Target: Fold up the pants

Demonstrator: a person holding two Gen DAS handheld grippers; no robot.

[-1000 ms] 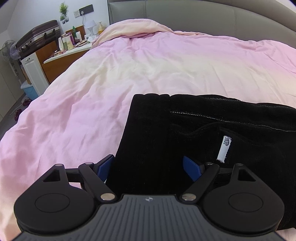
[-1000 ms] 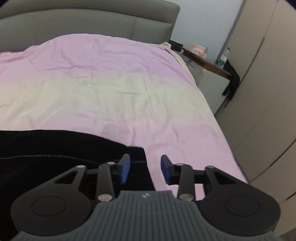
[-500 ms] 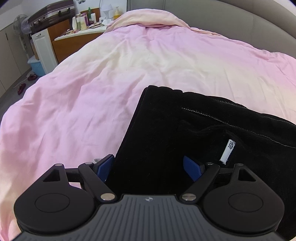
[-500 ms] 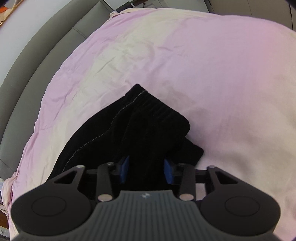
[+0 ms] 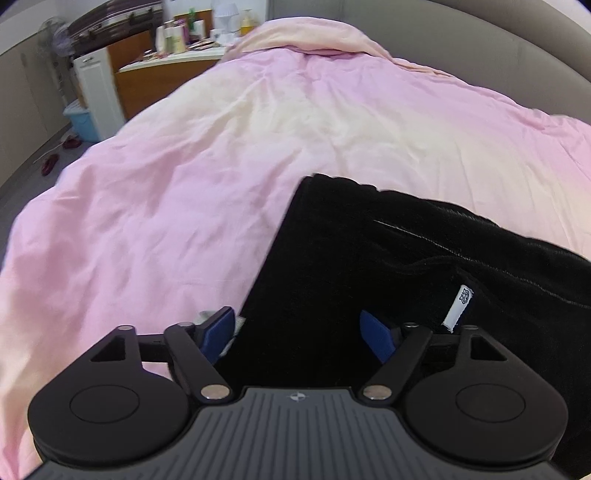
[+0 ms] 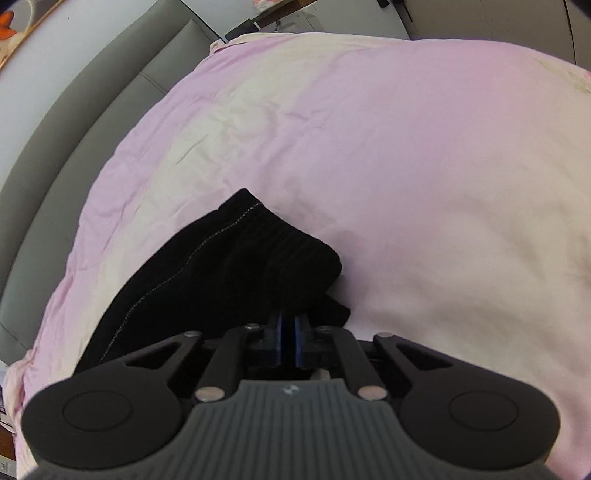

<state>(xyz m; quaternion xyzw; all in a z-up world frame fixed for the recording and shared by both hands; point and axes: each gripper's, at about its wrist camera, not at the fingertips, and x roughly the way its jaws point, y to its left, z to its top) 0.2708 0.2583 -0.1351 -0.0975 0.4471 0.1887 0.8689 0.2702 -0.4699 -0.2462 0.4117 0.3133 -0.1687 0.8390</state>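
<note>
Angled down over the pink duvet [image 5: 207, 206], my right gripper [image 6: 288, 332] clamps the black pants [image 6: 221, 269] at frame bottom while my left gripper [image 5: 299, 332], jaws just narrowing, straddles them unclenched.

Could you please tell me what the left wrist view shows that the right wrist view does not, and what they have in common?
Only the left wrist view shows the white label on the pants, the cluttered dresser, the blue bin, and the left gripper open over the cloth. Only the right wrist view shows the right gripper shut on a bunched end of the pants, plus a framed picture. Both show the black pants, the pink bedcover and the grey headboard.
</note>
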